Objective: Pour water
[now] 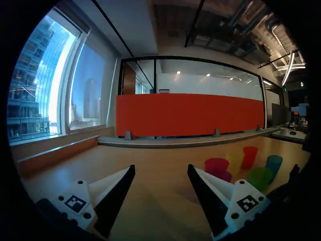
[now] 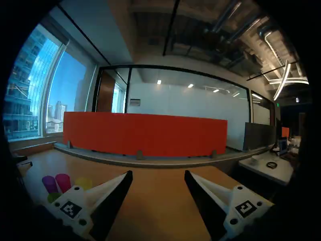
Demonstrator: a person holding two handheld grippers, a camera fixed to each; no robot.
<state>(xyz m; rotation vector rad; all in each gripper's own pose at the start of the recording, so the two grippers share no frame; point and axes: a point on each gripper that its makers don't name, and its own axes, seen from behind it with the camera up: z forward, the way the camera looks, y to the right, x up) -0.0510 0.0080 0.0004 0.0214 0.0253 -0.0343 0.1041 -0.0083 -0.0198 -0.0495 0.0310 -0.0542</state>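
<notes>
Standing on the wooden table on the near side of the orange screen is a cluster of plastic cups, all upright and close together. In the left gripper view they sit below the right half of the screen: a pink cup nearest the middle, a small purple cup touching its front, a yellow cup and a red cup closer to the screen, and a teal cup with a green cup in front of it. The cups are seen from the side, so I cannot tell whether any holds water. The left gripper hangs over bare table well short of the screen, its fingers spread apart with nothing between them, the cups just off its right finger. The right gripper also faces the screen with fingers wide apart and gripping nothing; its view has the cups low under the screen's left end.
</notes>
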